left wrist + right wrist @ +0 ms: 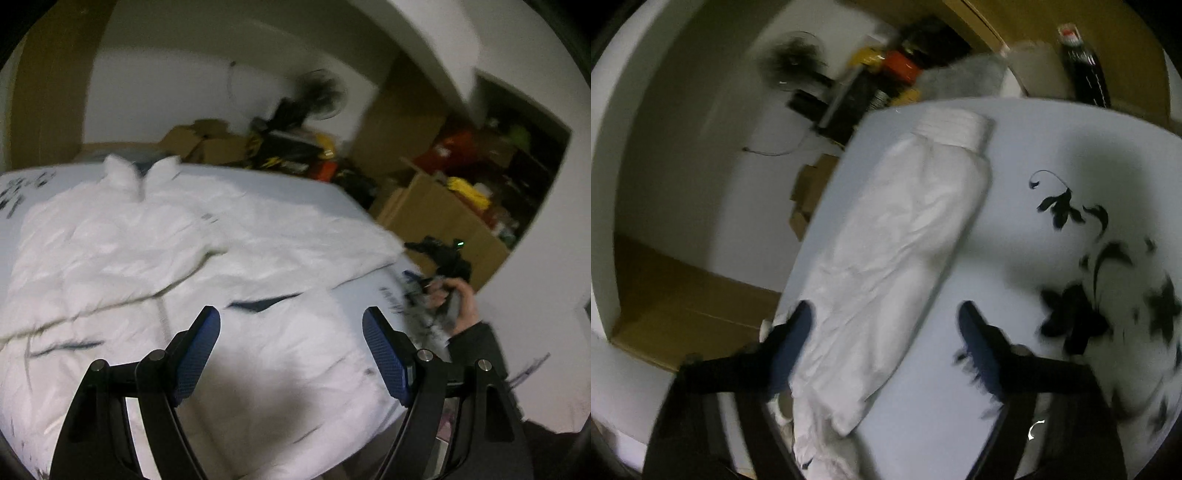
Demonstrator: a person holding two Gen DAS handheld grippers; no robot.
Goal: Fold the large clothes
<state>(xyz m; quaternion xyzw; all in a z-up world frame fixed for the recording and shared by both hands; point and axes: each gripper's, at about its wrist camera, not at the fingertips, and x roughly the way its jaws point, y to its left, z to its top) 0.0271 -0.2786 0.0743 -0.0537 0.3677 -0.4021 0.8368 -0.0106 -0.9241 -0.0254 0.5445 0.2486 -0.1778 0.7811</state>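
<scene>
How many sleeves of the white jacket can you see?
2. One sleeve lies folded across the jacket; the other sleeve stretches out flat on the sheet.

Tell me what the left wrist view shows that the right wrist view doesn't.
Only the left wrist view: the jacket's collar, the person's hand holding the right tool, and stuffed cardboard boxes. Only the right wrist view: the sleeve's ribbed cuff and black flower prints on the sheet. Both: the white jacket on the pale sheet, a fan, and an open, empty tool.
</scene>
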